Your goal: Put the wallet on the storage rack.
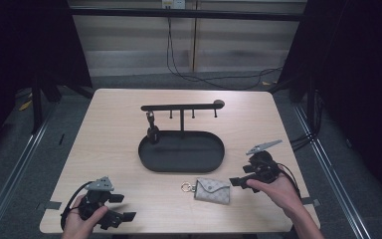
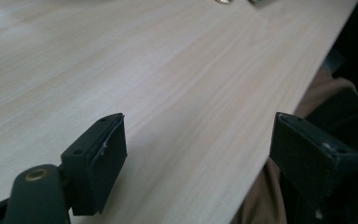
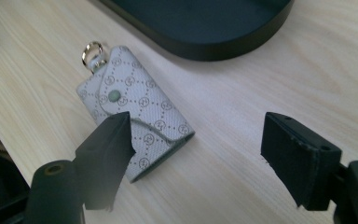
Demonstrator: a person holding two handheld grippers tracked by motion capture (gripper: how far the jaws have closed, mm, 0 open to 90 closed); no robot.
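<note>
The worktop [image 1: 124, 134] is pale wood and carries everything in play. Near its middle stands a black oval tray [image 1: 181, 154] with a post rising from its rear edge to a horizontal bar [image 1: 181, 106] with short pegs; a small dark item [image 1: 152, 132] hangs from the peg nearest the bar's left end, reaching down to the tray. The left gripper [image 1: 124, 208] rests low at the worktop's near left corner, held in a hand, its jaws spread wide over bare wood at the near edge. The right gripper [image 3: 196, 154] sits at the near right, jaws likewise spread, gripping nothing. Just beside it, in front of the tray, lies the key pouch [image 3: 135, 119], flat on the worktop, patterned grey-white with a snap flap. Its gold ring [image 3: 92, 50] points toward the left gripper's side of the worktop.
</note>
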